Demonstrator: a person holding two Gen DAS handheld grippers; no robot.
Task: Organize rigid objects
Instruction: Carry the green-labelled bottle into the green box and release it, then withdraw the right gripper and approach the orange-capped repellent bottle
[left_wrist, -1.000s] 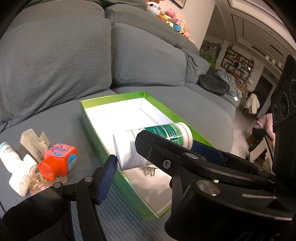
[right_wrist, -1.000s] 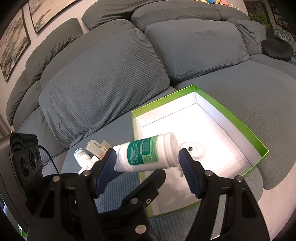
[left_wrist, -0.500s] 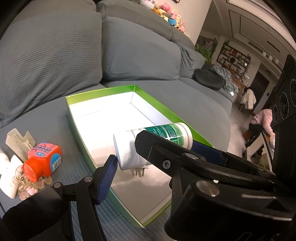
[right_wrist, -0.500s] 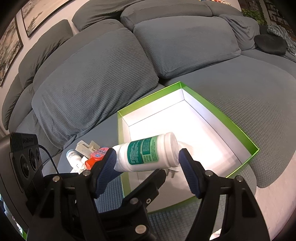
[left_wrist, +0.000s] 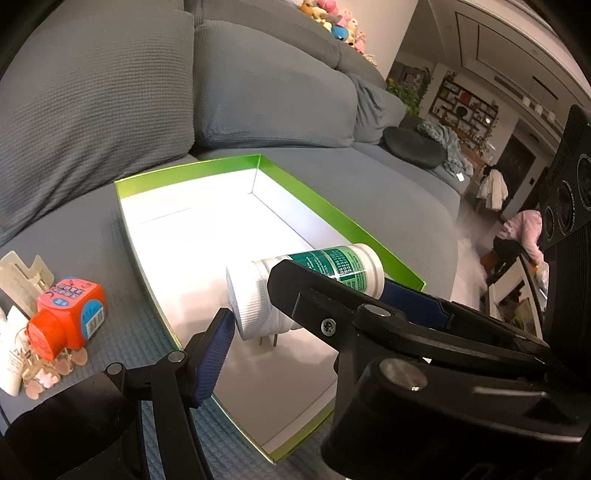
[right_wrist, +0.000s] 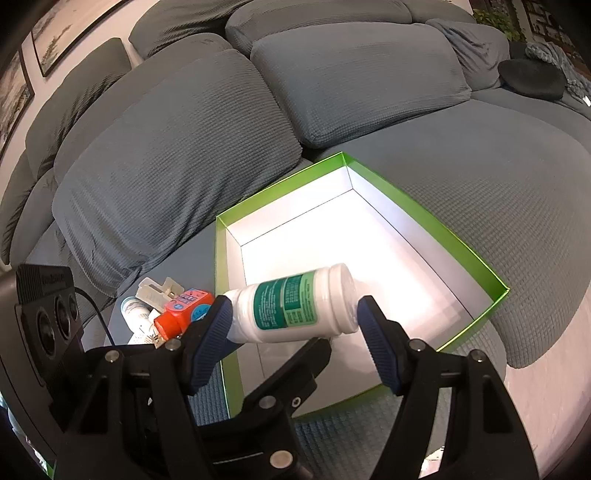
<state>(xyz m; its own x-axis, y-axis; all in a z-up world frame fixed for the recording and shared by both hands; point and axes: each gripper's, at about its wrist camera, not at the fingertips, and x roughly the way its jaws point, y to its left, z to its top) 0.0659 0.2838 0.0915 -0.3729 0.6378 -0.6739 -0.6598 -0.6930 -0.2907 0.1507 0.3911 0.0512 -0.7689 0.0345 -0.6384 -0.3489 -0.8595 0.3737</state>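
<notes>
White bottle (right_wrist: 295, 306): lying crosswise, both grippers' pads clamping its ends; green box (right_wrist: 461, 251) now sitting nearer beneath, drop-in approaching; orange container (left_wrist: 66, 314) waiting at 9 o'clock.

Count of things on the sofa

One white bottle (right_wrist: 295, 308) with a green label, one green box (right_wrist: 436, 236), one orange container (left_wrist: 64, 319), one white tube (left_wrist: 11, 365), one cream plastic clip (left_wrist: 20, 275), and a small heap of pink bits (left_wrist: 48, 373), too small to count.
</notes>
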